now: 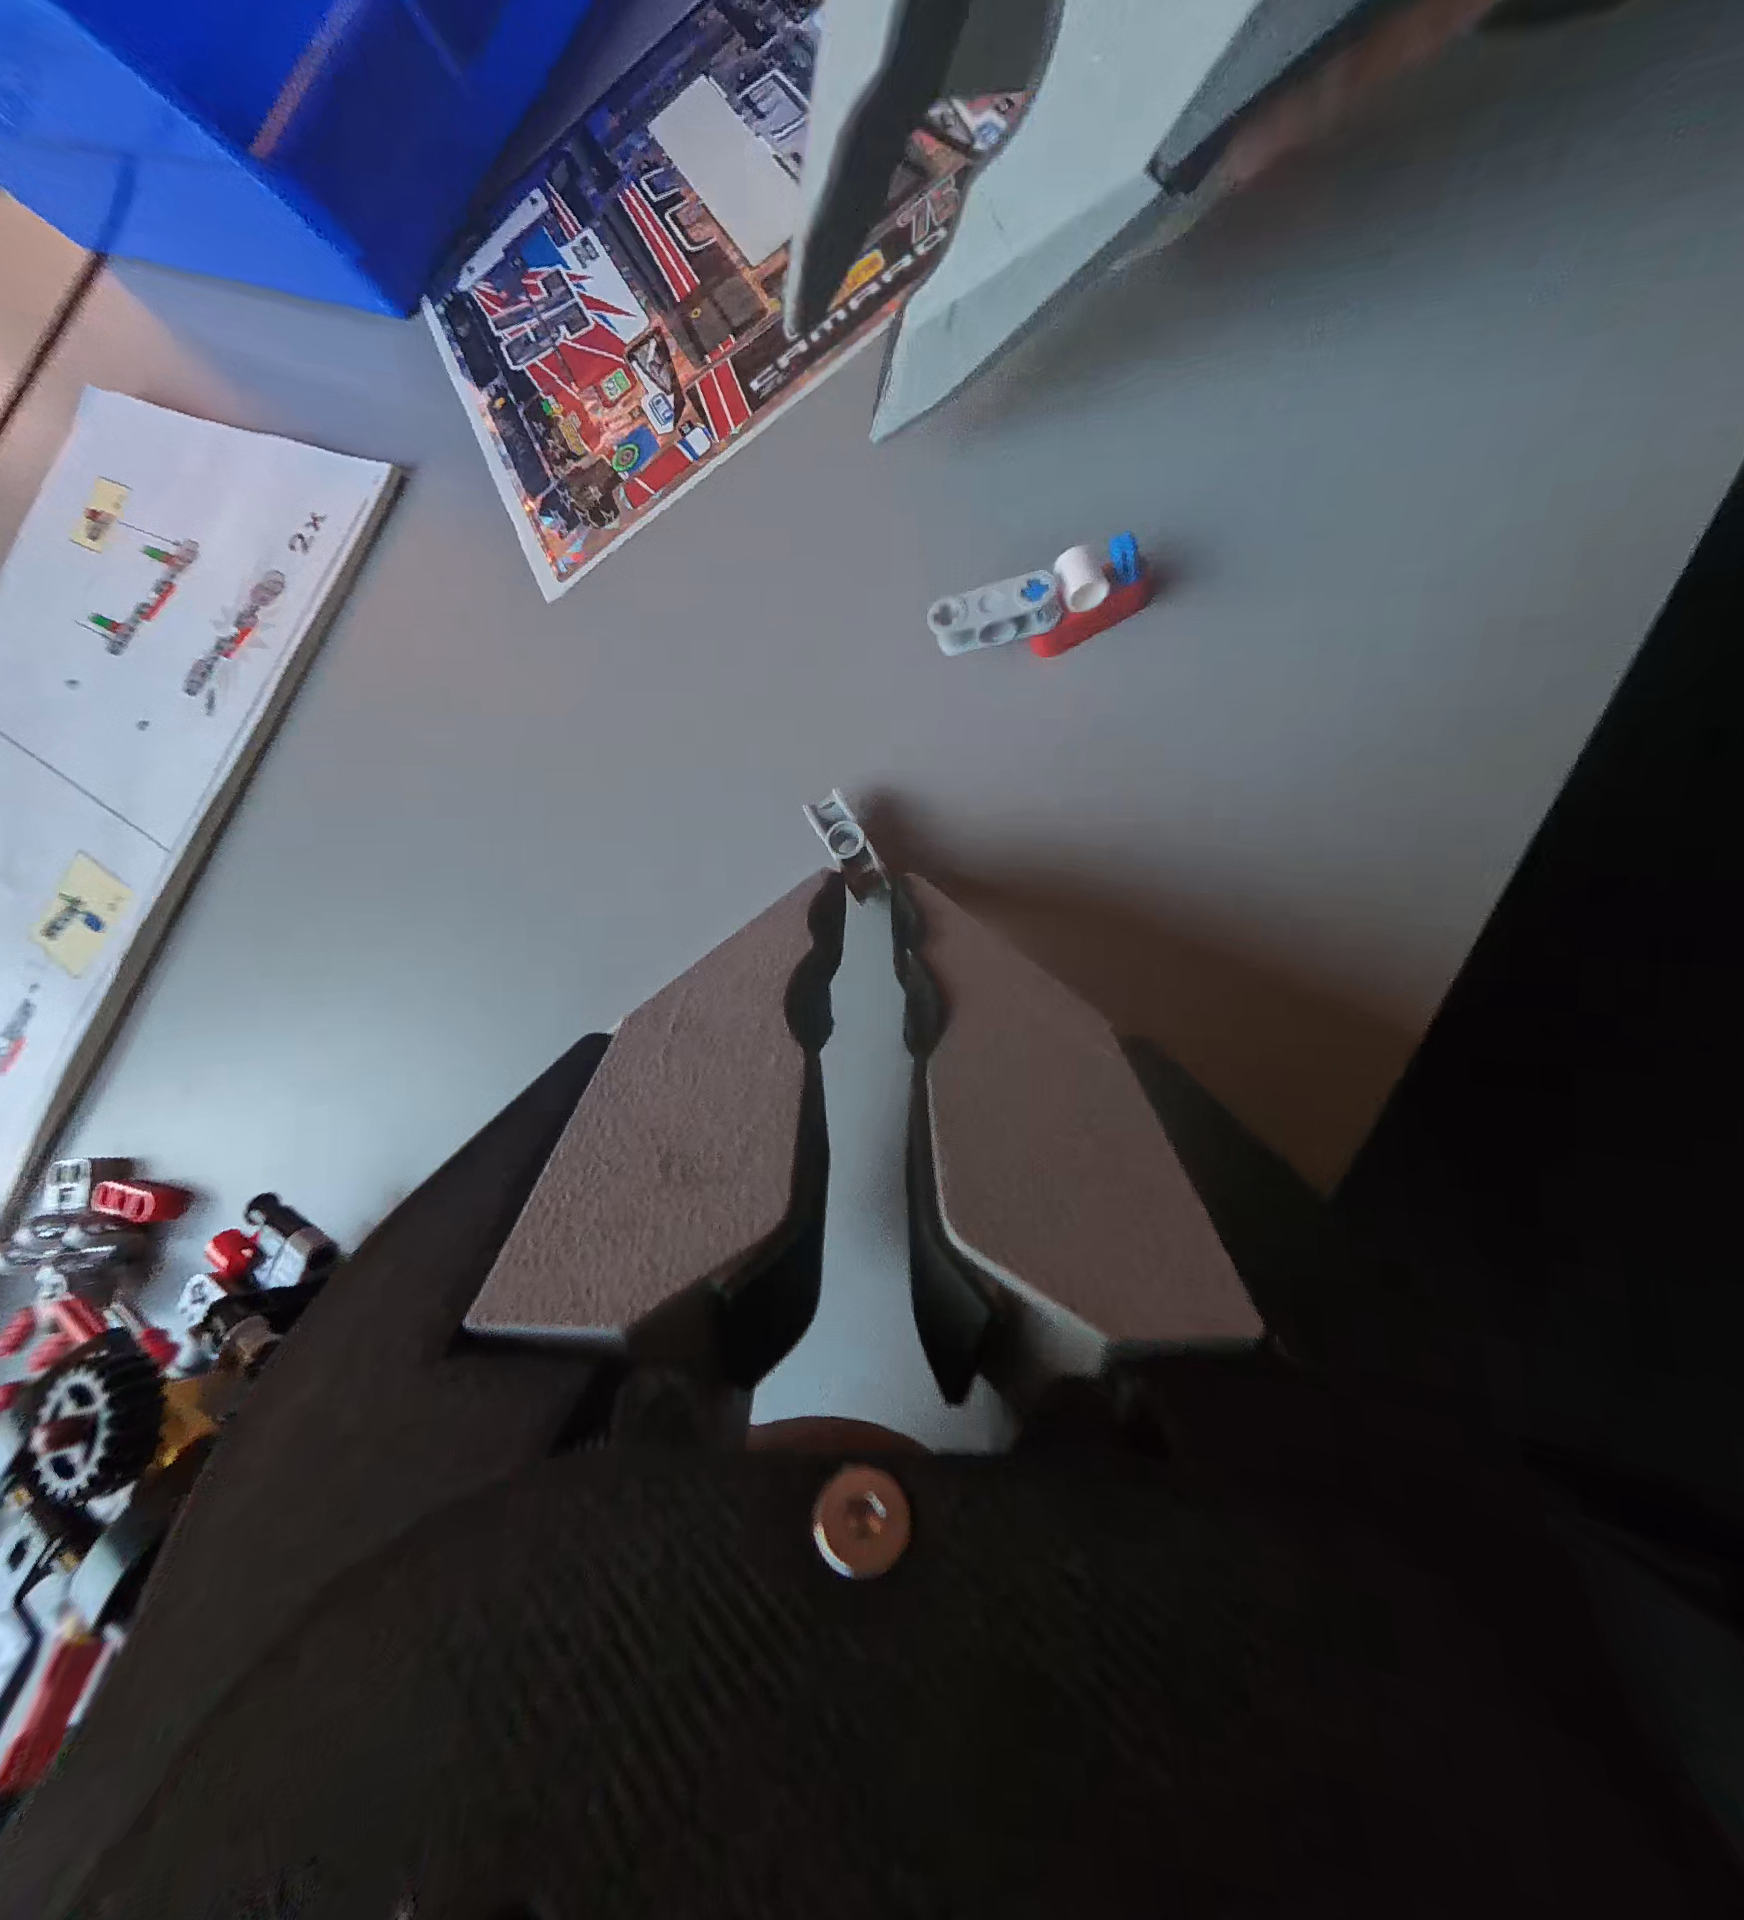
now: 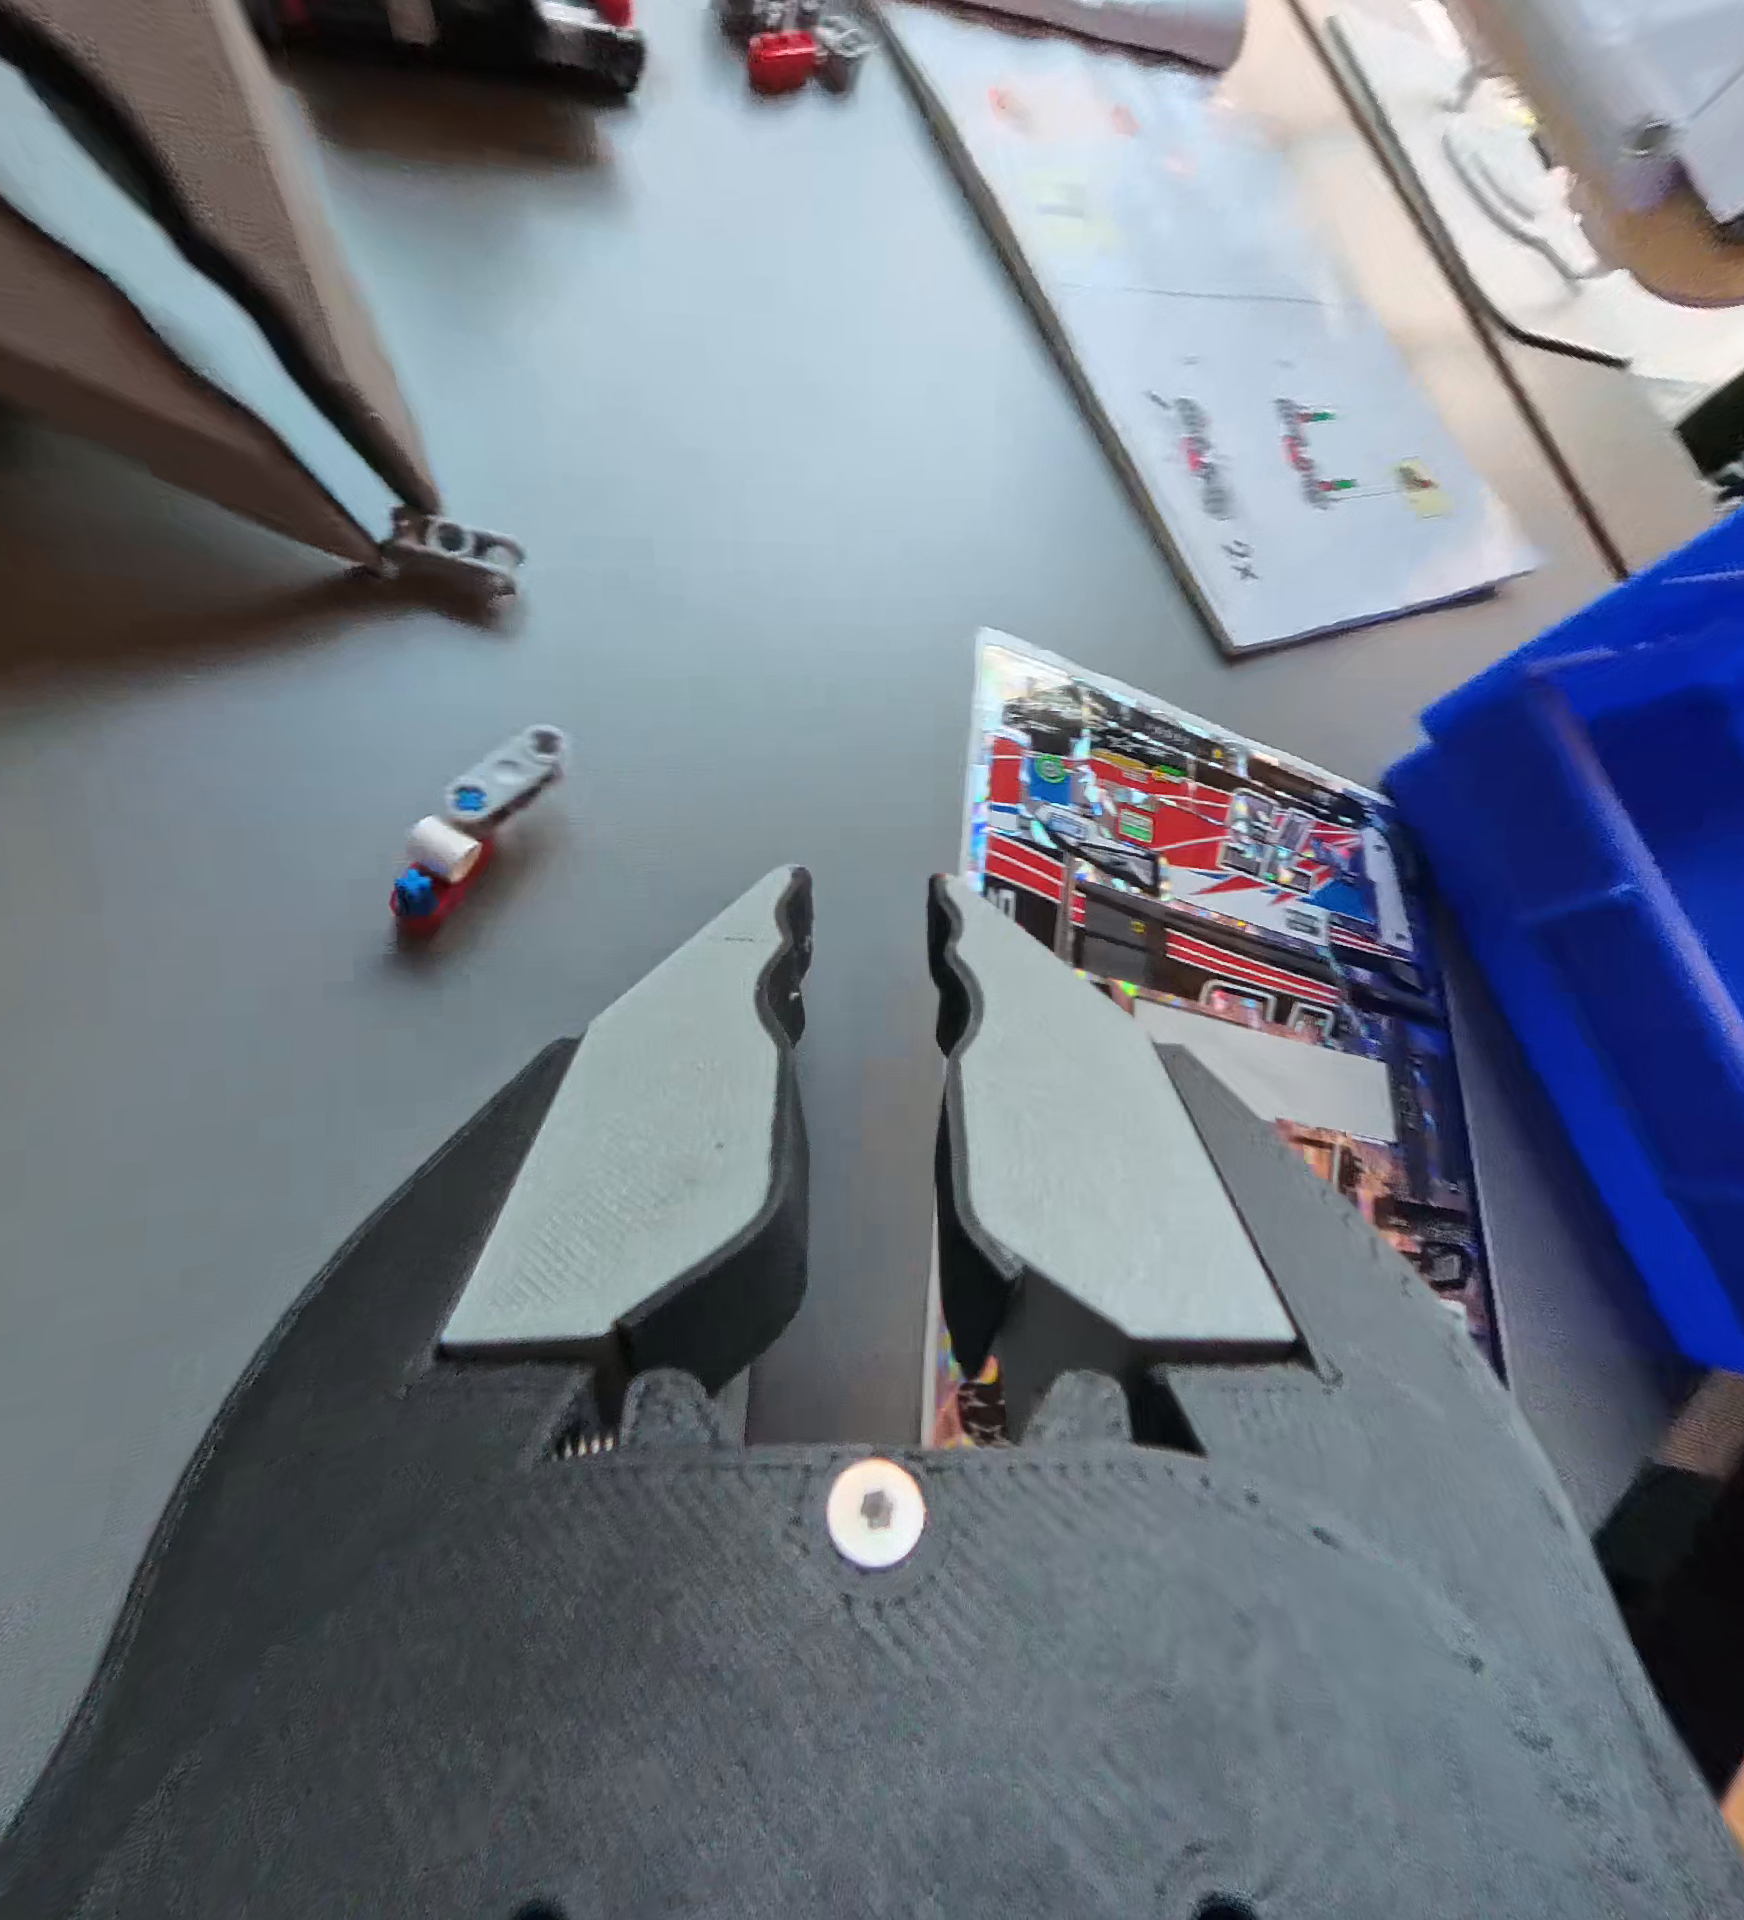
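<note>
The left gripper point(image 1: 866, 883) pinches one small grey holed beam point(image 1: 844, 836) at its tips, above the grey table point(image 1: 535, 831). The right gripper point(image 2: 868, 904) is open and bare. Between them lies one small assembly point(image 2: 463, 831); beyond are one sticker sheet point(image 2: 1211, 883), one instruction booklet point(image 2: 1242, 364) and one blue bin point(image 2: 1657, 883).

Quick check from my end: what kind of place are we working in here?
Most likely a desk set up for building a toy brick model: an open instruction booklet, a colourful sticker sheet, a blue storage bin, and loose pieces on the grey table, including a small red, grey and white assembly.
</note>
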